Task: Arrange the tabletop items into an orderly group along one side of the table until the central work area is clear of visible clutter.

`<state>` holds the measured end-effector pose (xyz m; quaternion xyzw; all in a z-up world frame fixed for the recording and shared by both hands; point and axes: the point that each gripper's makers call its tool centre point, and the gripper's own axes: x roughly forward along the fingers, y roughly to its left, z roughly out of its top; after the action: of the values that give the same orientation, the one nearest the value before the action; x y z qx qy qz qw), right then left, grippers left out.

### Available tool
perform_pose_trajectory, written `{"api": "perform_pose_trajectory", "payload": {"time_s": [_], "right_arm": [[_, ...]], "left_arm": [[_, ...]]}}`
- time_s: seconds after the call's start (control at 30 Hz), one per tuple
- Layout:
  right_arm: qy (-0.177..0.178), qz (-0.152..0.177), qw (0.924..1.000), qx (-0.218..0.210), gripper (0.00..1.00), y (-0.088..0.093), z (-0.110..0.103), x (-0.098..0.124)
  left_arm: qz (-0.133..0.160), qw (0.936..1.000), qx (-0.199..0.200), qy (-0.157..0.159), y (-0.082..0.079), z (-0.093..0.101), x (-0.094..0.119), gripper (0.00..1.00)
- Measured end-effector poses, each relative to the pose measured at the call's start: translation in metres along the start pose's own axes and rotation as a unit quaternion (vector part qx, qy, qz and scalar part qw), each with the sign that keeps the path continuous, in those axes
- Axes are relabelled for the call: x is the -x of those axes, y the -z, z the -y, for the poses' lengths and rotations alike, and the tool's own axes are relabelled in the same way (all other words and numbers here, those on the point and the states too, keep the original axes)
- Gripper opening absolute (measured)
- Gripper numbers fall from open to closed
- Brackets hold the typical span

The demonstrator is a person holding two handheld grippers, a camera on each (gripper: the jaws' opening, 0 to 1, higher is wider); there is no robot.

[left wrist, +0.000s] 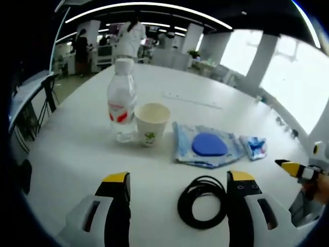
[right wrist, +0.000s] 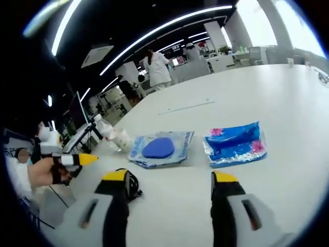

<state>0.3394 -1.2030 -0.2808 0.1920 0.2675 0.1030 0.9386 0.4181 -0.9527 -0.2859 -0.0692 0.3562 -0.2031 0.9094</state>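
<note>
Left gripper [left wrist: 177, 181]: jaws spread, holding nothing, either side of the black cable coil [left wrist: 201, 201] on the near surface [left wrist: 77, 149].
Right gripper [right wrist: 169, 180]: jaws apart, empty, hovering over bare surface near the blue pad packet [right wrist: 160, 148].
Row so far: water bottle [left wrist: 122, 100], paper cup [left wrist: 151, 122], blue pad packet, tissue pack [right wrist: 235, 144] lie left to right, close together.
Left to do: the coil sits apart, nearer than the row; it likely needs moving into line.

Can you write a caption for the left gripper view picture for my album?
Open left gripper hovering over a black cable coil, near a bottle and paper cup.
</note>
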Motion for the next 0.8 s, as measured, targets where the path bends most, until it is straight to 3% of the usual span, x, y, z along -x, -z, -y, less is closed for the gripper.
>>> {"api": "perform_pose_trajectory", "payload": {"time_s": [0.3,0.53,0.8], "right_arm": [[-0.003,-0.006,1.0,0.0,0.61,-0.002,-0.004,-0.009],[-0.016,-0.026,0.9995,0.011,0.59,0.008,-0.017,-0.016],[-0.047,-0.064,0.9967,0.02,0.58,0.032,-0.042,-0.035]], "left_arm": [[-0.003,1.0,-0.008,0.001,-0.002,0.001,-0.003,0.7],[-0.022,0.9996,-0.016,0.0,0.017,0.002,-0.004,0.68],[-0.055,0.9977,-0.04,-0.001,0.044,0.004,-0.007,0.66]]}}
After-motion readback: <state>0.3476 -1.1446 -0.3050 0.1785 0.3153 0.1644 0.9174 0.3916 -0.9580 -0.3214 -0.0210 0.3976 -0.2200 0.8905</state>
